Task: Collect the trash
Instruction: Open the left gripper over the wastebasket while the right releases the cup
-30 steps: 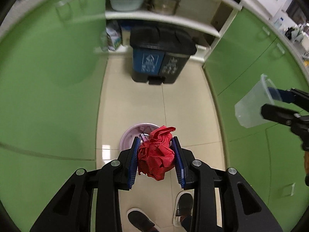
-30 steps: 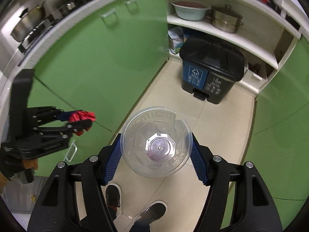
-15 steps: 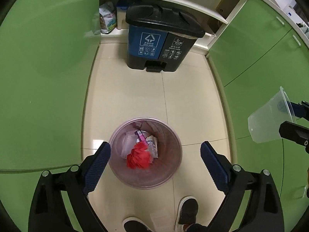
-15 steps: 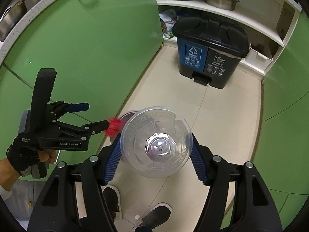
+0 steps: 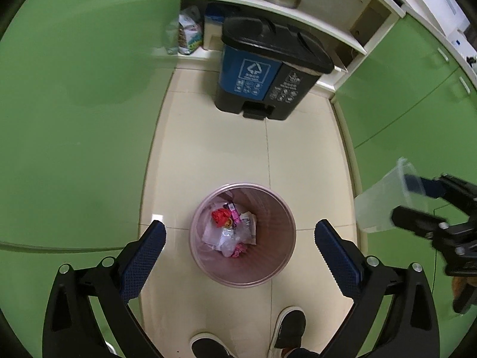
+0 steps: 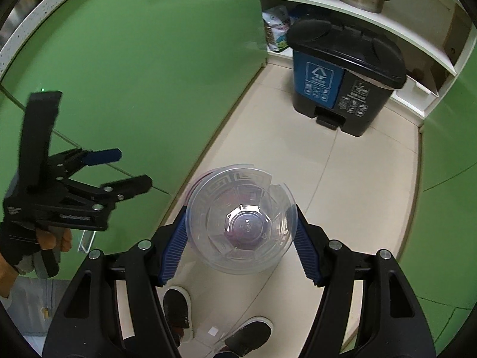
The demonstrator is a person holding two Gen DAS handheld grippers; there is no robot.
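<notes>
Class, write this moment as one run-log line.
left gripper: open, empty | round pink wastebasket: holds red crumpled wad | right gripper: shut on clear plastic bowl | bowl not binned

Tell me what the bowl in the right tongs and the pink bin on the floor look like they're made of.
Bowl: thin clear plastic, glossy; the floor shows through it and its rim is cracked. Bin: probably translucent pink plastic with a smooth, faintly shiny wall; the light floor glows through its side. It may hold a thin liner, which I cannot confirm.
</notes>
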